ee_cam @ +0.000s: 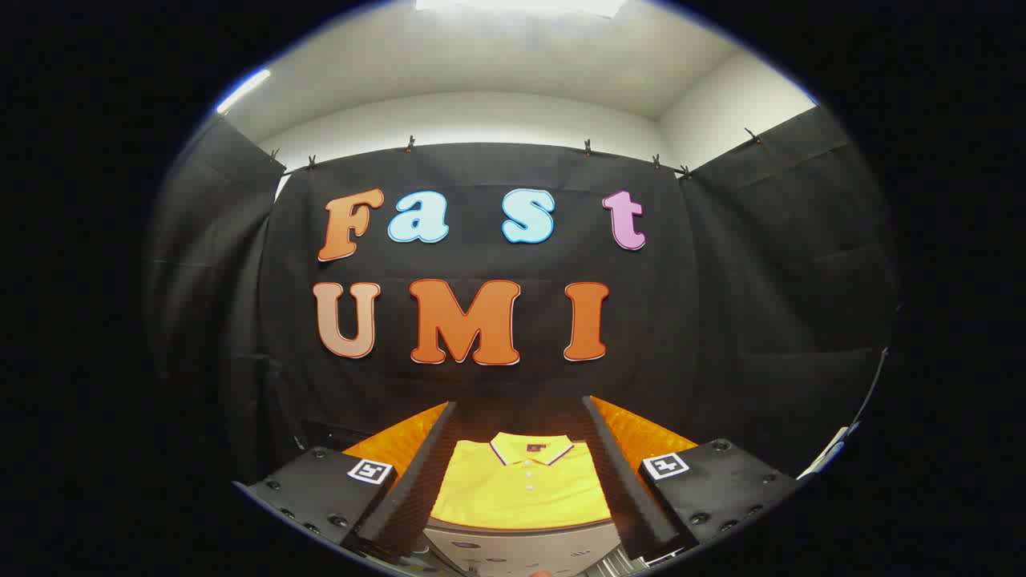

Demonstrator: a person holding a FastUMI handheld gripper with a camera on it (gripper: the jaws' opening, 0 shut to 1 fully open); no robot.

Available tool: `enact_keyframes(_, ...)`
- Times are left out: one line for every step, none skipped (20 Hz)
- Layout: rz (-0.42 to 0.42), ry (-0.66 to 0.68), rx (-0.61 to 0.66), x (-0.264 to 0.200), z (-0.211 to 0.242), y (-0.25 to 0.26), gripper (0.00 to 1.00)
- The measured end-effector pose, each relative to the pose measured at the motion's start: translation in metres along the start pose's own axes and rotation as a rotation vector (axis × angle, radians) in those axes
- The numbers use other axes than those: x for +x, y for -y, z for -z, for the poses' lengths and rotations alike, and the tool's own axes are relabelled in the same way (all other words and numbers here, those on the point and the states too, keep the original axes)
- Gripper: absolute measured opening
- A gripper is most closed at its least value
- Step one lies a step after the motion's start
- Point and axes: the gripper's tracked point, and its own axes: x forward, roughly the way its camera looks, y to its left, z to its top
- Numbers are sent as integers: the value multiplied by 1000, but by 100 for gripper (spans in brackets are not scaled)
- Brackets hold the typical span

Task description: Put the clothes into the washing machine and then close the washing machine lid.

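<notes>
A yellow polo shirt (521,489) lies folded flat on an orange surface (641,437), collar pointing away from me toward the black cloth wall. My gripper (519,469) stands open, its two fingers (421,473) spread to either side of the shirt with nothing pressed between them. Just below the shirt, close to me, a pale grey-white curved edge (521,545) shows; it looks like part of the washing machine, but too little is visible to tell its lid state.
Black cloth walls (761,320) close the booth on the left, back and right, close behind the orange surface. A white ceiling with a light panel (521,6) is overhead.
</notes>
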Motion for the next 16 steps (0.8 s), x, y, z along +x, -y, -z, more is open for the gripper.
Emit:
enact_keyframes(1,-1,-9,1,0,1,97)
enact_keyframes(0,-2,-14,2,-1,0,97)
enact_keyframes(0,0,-11,2,-2,0,97)
enact_keyframes(-2,-1,-4,1,-2,-1,97)
enact_keyframes(-2,-1,1,3,-2,-1,97)
enact_keyframes(1,-1,2,4,-2,1,97)
enact_keyframes(4,-1,1,5,-2,2,97)
enact_keyframes(6,-2,-2,7,1,6,97)
enact_keyframes(8,-1,-6,7,2,8,97)
enact_keyframes(8,0,-8,7,2,9,97)
enact_keyframes(10,-1,-8,7,2,9,97)
enact_keyframes(11,-2,-5,6,4,12,97)
enact_keyframes(9,-4,-1,5,4,12,97)
enact_keyframes(7,-6,0,7,5,12,97)
enact_keyframes(8,-9,-2,8,6,13,97)
enact_keyframes(9,-12,-5,7,7,14,97)
